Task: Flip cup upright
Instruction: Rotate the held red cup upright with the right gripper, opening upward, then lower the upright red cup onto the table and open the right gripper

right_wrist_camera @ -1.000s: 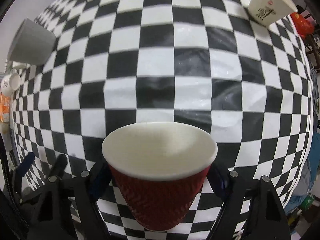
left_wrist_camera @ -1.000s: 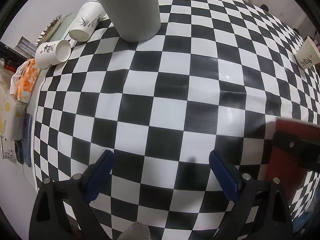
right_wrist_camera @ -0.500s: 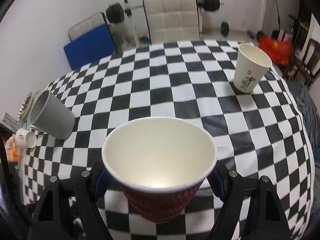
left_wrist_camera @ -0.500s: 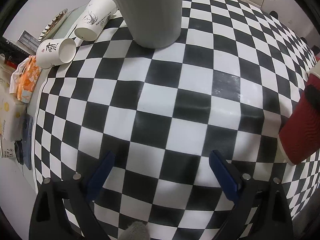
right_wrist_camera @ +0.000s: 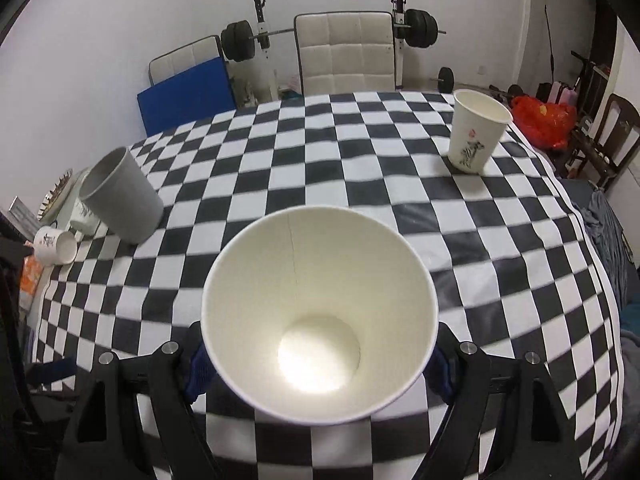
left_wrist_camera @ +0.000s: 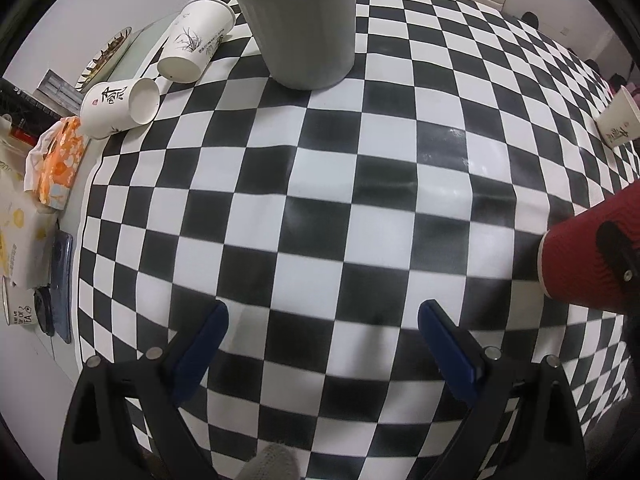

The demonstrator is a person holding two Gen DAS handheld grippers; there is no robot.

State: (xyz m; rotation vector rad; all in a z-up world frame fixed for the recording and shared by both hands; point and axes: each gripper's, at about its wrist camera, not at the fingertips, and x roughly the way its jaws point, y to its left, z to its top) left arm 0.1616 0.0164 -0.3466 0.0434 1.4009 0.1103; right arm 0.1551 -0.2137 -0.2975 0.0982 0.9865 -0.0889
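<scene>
Red ribbed paper fills my right gripper (right_wrist_camera: 318, 354): its two blue-padded fingers (right_wrist_camera: 199, 364) are clamped on either side of the one red cup (right_wrist_camera: 318, 312), closed about as far as the cup's body allows. From the right wrist view I look straight into the cup's white interior, mouth facing the camera, bottom disc visible. From the left wrist view the same red cup (left_wrist_camera: 580, 256) sits at the far right edge with a black finger across its wall, its base end pointing toward the middle of the table; I cannot tell whether it touches the cloth.

My left gripper (left_wrist_camera: 322, 338) holds nothing. Its two blue pads (left_wrist_camera: 200, 344) stand wide apart above the checkered tablecloth (left_wrist_camera: 320, 208), with only black and white squares between them.

Counting outward: one grey tub (right_wrist_camera: 120, 198) stands upright near the table's left side, open top up. Beside it, toward the table edge, two white paper cups lie on their sides: one with a plant drawing (left_wrist_camera: 194, 46) just next to the tub, and one with a black character (left_wrist_camera: 120, 106) closer to the edge, mouth facing the table's middle. A third white printed cup (right_wrist_camera: 476, 132) stands upright at the far right corner, well apart from the others.

Off the cloth on the left lies one orange-patterned tissue pack (left_wrist_camera: 58, 164). Behind the table are a white padded chair (right_wrist_camera: 346, 54), a barbell (right_wrist_camera: 332, 36) and a blue mat (right_wrist_camera: 186, 94).
</scene>
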